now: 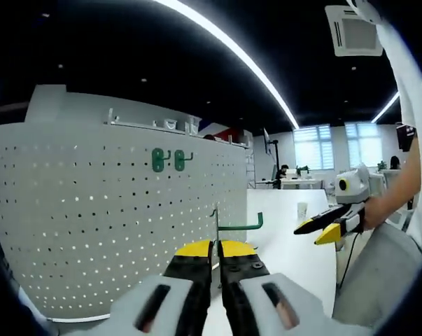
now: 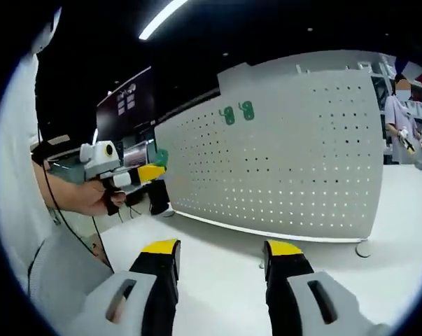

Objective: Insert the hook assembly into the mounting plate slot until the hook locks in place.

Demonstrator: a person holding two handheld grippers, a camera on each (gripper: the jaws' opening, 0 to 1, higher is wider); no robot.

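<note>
I stood in an open-plan office or lab space. Dark ceiling overhead, with long linear light strips [image 1: 224, 42] and a ceiling air-conditioning cassette [image 1: 354, 29]. White worktop [image 1: 287, 238] ran ahead of me, a white perforated pegboard panel [image 1: 113, 224] standing on it. Far end: bright windows with blinds [image 1: 340, 145], more desks, a monitor on an arm [image 1: 268, 143], someone seated there. In the right gripper view, a dark wall screen with writing [image 2: 127, 98] and another person [image 2: 401, 119] standing at a worktop.
</note>
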